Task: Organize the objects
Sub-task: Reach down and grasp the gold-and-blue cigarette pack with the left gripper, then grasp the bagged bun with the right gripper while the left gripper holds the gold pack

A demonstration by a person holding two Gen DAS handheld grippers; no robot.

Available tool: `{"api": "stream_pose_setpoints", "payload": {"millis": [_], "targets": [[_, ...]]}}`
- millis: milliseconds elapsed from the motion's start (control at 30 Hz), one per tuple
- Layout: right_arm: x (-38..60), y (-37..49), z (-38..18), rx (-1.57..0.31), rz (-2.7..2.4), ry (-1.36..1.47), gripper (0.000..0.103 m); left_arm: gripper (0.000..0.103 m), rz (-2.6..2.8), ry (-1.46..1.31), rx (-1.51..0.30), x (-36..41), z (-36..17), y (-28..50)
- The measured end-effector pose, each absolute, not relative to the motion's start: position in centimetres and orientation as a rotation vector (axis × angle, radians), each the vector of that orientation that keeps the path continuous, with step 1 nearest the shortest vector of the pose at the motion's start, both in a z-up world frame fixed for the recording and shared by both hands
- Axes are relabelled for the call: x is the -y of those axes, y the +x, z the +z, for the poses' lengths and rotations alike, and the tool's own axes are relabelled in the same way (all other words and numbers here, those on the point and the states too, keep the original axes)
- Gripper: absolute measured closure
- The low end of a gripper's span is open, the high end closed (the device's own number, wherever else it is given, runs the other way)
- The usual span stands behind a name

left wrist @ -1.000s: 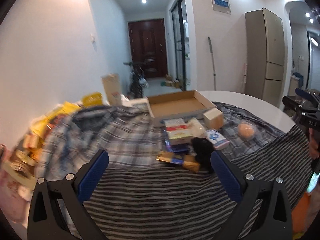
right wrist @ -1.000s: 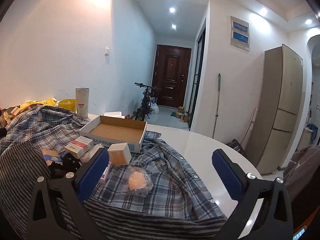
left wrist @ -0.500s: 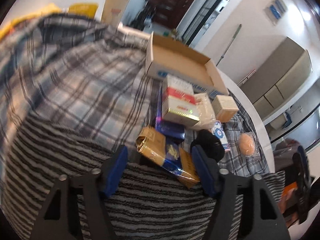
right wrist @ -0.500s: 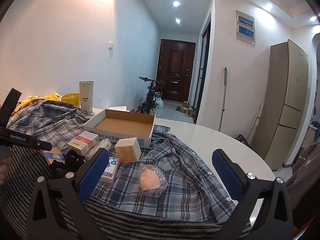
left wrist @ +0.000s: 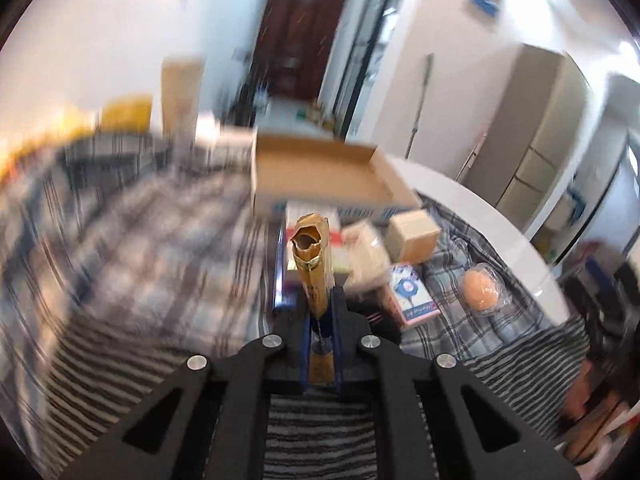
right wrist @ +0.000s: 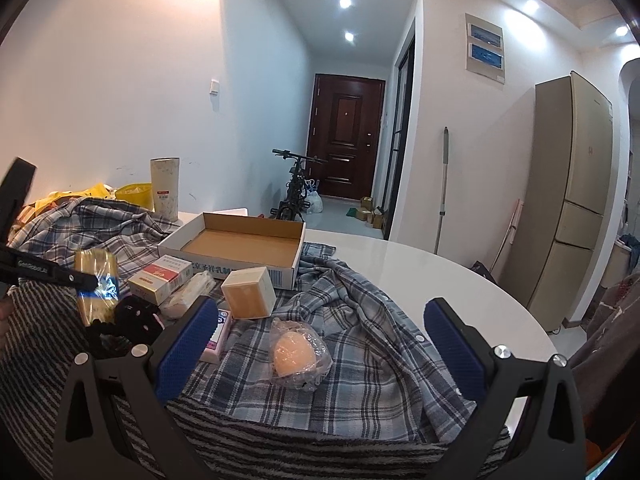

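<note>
My left gripper is shut on a gold and blue packet and holds it above the cloth, pointing at the open cardboard box. In the right wrist view the same packet hangs in the left gripper at the left. My right gripper is open and empty above a wrapped orange bun. A red and white box, a tan cube box, a black object and a small pink and white box lie in front of the cardboard box.
A plaid shirt and a striped cloth cover the white round table. A paper tube and yellow bags stand at the far left. A fridge stands at the right.
My left gripper has closed on the gold packet and lifted it off the cloth. My right gripper has stayed open and nearly still.
</note>
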State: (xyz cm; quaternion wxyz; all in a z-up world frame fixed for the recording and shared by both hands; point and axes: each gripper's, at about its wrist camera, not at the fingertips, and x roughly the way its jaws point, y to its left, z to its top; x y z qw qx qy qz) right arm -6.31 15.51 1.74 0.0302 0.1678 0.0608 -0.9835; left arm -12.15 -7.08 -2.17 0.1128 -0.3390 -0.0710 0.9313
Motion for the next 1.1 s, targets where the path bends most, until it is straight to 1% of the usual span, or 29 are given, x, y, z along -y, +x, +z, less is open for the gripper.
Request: {"api": "stream_pose_setpoints", "payload": {"millis": [167,400,467,567,633,700,733,800,833,900,933,967,1000,1067,1100], "targets": [[-15.5,-6.5,1.6,-0.184,-3.039,0.525,0.000,0.094,2.757,-0.922,0.102,5.8,-1.2,-11.1],[-15.6,-7.0,1.7,-0.195,-3.035,0.555,0.000,0.094,2.789,-0.800,0.083,5.6,0.0,-10.7],[-15.7,-7.4,1.9,-0.189,-3.025,0.568,0.000,0.094,2.796,-0.717,0.061,5.1,1.0,-10.7],[-15.9,-8.6,2.1,-0.130,-3.005,0.613,0.000,0.094,2.852,-0.544,-0.008,4.3,1.8,-10.5],[-16.1,-9.7,1.8,-0.058,-3.010,0.661,0.005,0.094,2.906,-0.506,-0.051,3.9,1.3,-10.6],[-15.8,-10.8,1.1,-0.016,-2.968,0.715,0.011,0.094,2.913,-0.544,-0.056,3.9,0.1,-11.2],[-15.5,-11.4,0.6,-0.021,-2.946,0.753,0.012,0.094,2.901,-0.564,-0.052,4.0,-0.3,-11.4],[-15.0,-12.4,-0.6,-0.064,-2.932,0.823,0.017,0.094,2.892,-0.607,-0.031,4.3,-1.2,-11.8],[-14.8,-13.1,-1.3,-0.079,-2.921,0.876,0.018,0.094,2.892,-0.619,-0.021,4.3,-1.4,-12.0],[-15.0,-14.3,-2.2,-0.058,-2.879,0.972,0.029,0.094,2.899,-0.639,-0.026,4.2,-1.6,-12.3],[-15.1,-14.9,-2.7,-0.043,-2.853,1.018,0.032,0.094,2.893,-0.640,-0.032,4.1,-1.7,-12.3],[-15.2,-15.3,-3.1,-0.039,-2.837,1.055,0.038,0.094,2.886,-0.638,-0.033,4.1,-1.7,-12.3],[-15.1,-15.8,-3.7,-0.050,-2.828,1.103,0.045,0.094,2.883,-0.634,-0.031,4.0,-1.7,-12.2],[-14.6,-16.6,-4.8,-0.090,-2.809,1.195,0.055,0.094,2.887,-0.623,-0.017,4.1,-1.6,-12.1],[-14.6,-16.6,-5.0,-0.095,-2.797,1.205,0.055,0.094,2.891,-0.620,-0.010,4.3,-1.6,-12.1]]}}
